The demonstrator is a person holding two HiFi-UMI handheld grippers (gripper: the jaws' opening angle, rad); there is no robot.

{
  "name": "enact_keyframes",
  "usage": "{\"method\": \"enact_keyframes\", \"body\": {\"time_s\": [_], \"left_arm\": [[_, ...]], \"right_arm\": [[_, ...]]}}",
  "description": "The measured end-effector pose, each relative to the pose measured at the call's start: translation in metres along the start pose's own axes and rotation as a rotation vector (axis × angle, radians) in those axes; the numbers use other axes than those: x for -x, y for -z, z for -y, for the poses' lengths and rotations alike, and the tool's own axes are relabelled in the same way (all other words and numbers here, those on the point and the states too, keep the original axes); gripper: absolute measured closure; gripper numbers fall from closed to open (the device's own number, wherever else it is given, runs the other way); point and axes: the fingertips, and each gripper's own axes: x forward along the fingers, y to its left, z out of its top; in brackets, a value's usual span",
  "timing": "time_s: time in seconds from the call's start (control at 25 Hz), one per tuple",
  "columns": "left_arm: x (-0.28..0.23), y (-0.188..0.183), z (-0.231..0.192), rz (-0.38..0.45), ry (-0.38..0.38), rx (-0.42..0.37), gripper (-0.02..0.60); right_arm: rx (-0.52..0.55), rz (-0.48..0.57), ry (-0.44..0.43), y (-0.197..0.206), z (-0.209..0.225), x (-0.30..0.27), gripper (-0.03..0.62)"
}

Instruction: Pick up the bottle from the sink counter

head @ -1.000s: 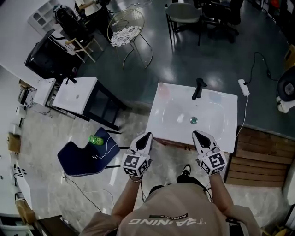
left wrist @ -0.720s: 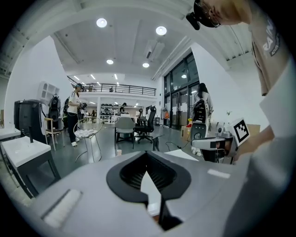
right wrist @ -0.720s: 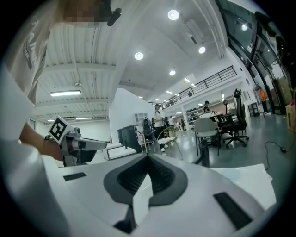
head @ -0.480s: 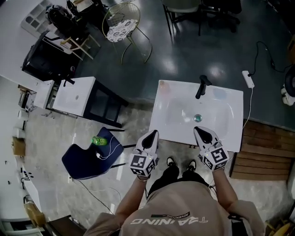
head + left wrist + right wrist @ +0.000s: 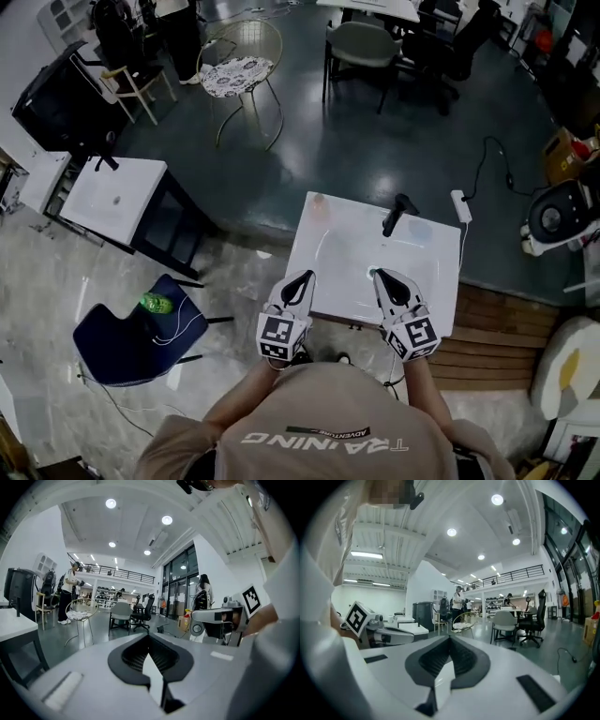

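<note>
Left tongs (image 5: 300,281) — pressed together, empty — poised over the counter's (image 5: 441,281) near edge, centre frame. The probable bottle (image 5: 319,201), small and pale, stands at its upper-left corner, untouched. Right tongs (image 5: 384,279) — likewise closed, empty — held level, apparently awaiting the reach.

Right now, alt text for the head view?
From above: a person holds the left gripper and right gripper, both shut and empty, at the near edge of a white sink counter with a black faucet at its far side. Some chairs stand beyond.
</note>
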Motion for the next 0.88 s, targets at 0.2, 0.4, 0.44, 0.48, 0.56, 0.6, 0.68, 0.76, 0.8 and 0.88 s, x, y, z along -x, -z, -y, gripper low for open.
{"method": "enact_keyframes", "body": {"time_s": [0.2, 0.4, 0.44, 0.48, 0.56, 0.6, 0.68, 0.76, 0.8, 0.88], "left_arm": [[-0.005, 0.003, -0.024, 0.035, 0.021, -0.052, 0.574], [-0.007, 0.024, -0.051, -0.005, 0.017, 0.001, 0.574], [-0.009, 0.027, -0.054, -0.013, 0.016, -0.011, 0.574], [-0.01, 0.029, -0.058, -0.018, 0.015, -0.018, 0.574], [-0.009, 0.03, -0.062, -0.019, 0.015, -0.03, 0.574], [-0.008, 0.03, -0.064, -0.015, 0.013, -0.043, 0.574], [-0.012, 0.03, -0.067, -0.005, 0.004, -0.064, 0.574], [-0.018, 0.032, -0.068, -0.009, -0.005, -0.067, 0.574], [-0.02, 0.033, -0.069, -0.017, -0.011, -0.069, 0.574], [-0.023, 0.034, -0.07, -0.036, -0.023, -0.081, 0.574]], "right_arm": [[-0.013, 0.005, 0.075, 0.0, -0.003, -0.007, 0.586], [-0.081, -0.016, 0.15, 0.011, -0.008, -0.009, 0.588], [-0.082, -0.029, 0.153, 0.014, -0.009, -0.01, 0.588], [-0.082, -0.042, 0.153, 0.016, -0.009, -0.011, 0.586], [-0.083, -0.069, 0.15, 0.025, -0.011, -0.013, 0.588], [-0.085, -0.08, 0.147, 0.028, -0.011, -0.015, 0.588], [-0.091, -0.087, 0.141, 0.032, -0.007, -0.022, 0.588], [-0.097, -0.085, 0.133, 0.033, 0.0, -0.029, 0.588], [-0.102, -0.085, 0.129, 0.034, 0.003, -0.032, 0.586], [-0.114, -0.077, 0.116, 0.037, 0.008, -0.038, 0.588]]}}
